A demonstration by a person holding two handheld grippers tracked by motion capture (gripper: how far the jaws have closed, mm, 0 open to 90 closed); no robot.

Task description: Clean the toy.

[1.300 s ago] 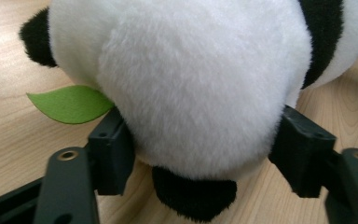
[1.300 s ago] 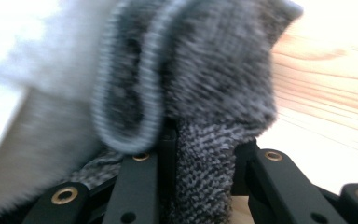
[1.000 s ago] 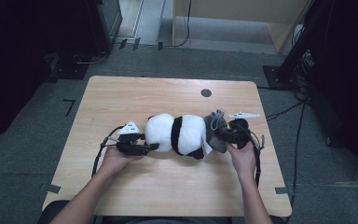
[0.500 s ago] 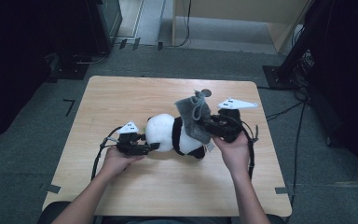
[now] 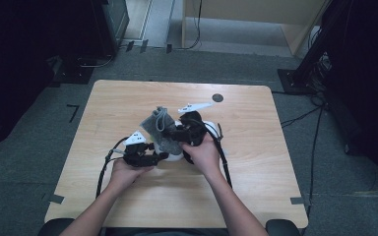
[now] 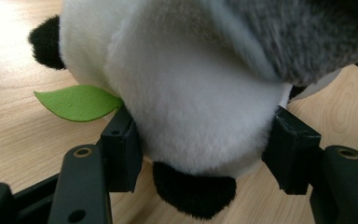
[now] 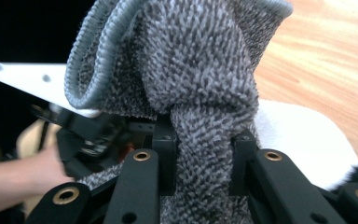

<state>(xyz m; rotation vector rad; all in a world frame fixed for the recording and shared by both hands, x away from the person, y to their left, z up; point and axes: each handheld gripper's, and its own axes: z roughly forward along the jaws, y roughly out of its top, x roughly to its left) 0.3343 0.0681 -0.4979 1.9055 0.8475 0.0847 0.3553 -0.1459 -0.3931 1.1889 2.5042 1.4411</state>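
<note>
Near the middle of the desk [image 5: 128,196], slightly toward the near edge, a plush panda [image 6: 191,107] is held down on the wood. Its white body is gripped by the left gripper [image 5: 142,155], whose black jaws are pressed into the fur on both sides, as seen in the left gripper view. A black paw is tucked just below the white belly between those jaws, and a green felt leaf [image 6: 77,102] is seen poking out beside the toy, lying flat on the desk surface. A black ear is visible at the toy's far side.

Over the panda, a grey knitted cloth [image 7: 200,74] is lifted by the right gripper [image 5: 179,133]. The cloth is clamped tightly: in the right gripper view a bunched fold is squeezed between the two pads, the jaws drawn close together on it, with the ribbed hem curled over above. From the high view the cloth [image 5: 158,125] is seen raised just above the toy, between the two grippers, with its lower part draped against the white fur. The right hand [image 5: 202,155] is placed just to the right of the panda, the left hand [image 5: 123,172] toward the near left. Both cables are trailed back toward the near edge. A small dark round spot [image 5: 218,97] is noted near the far edge of the desk, well apart from the action.
</note>
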